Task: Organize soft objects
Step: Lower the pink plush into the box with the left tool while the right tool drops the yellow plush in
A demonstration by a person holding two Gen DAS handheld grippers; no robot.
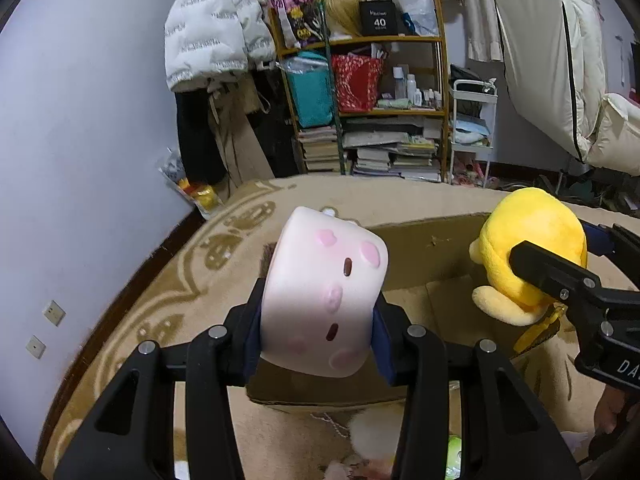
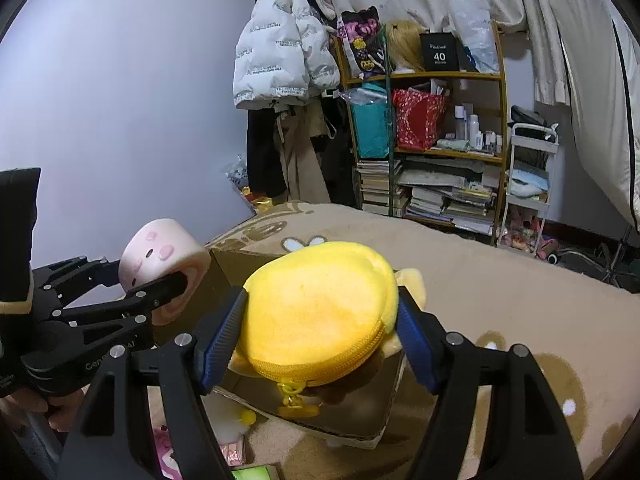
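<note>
My left gripper (image 1: 318,312) is shut on a white and pink roll-cake squishy toy (image 1: 324,284) and holds it above the near left corner of an open cardboard box (image 1: 416,248). The toy also shows in the right wrist view (image 2: 160,264). My right gripper (image 2: 320,320) is shut on a yellow plush pouch (image 2: 316,312) with a zipper and a yellow charm, held above the box (image 2: 224,264). In the left wrist view the pouch (image 1: 528,256) hangs over the box's right side.
The box stands on a beige patterned rug (image 1: 168,280). Small soft items lie on the rug in front of the box (image 1: 368,440), (image 2: 232,424). A cluttered shelf (image 1: 360,80), hanging coats (image 1: 212,28) and a white cart (image 1: 472,128) stand at the back wall.
</note>
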